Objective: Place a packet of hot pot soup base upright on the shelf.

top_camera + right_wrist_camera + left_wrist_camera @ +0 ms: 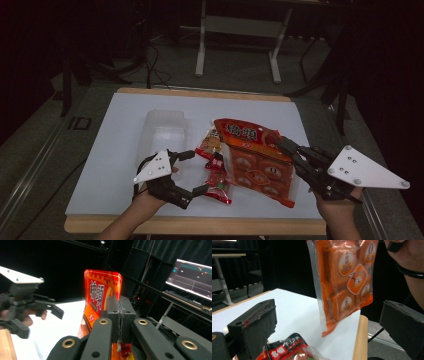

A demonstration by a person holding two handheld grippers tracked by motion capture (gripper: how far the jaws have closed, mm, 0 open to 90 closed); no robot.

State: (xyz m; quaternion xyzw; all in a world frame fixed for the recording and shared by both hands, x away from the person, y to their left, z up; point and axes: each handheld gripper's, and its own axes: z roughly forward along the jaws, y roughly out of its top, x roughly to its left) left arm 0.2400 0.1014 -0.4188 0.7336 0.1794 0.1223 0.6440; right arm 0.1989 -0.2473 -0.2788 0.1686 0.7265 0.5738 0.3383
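Note:
A large orange snack bag (255, 162) with red top and white characters hangs lifted above the white board (115, 150), tilted. My right gripper (278, 143) is shut on the bag's upper right edge; in the right gripper view the pads (113, 311) pinch the bag (100, 293). My left gripper (196, 172) stands open at the board's front, beside several small red snack packets (218, 186). In the left gripper view a red packet (287, 348) lies low between the wide jaws, and the orange bag (344, 282) hangs farther off.
A clear plastic container (165, 127) rests on the board behind the left gripper. A yellow-and-red packet (209, 141) lies partly under the lifted bag. The wooden table edge (200, 225) runs along the front. Table legs (201, 45) and cables stand on the dark floor beyond.

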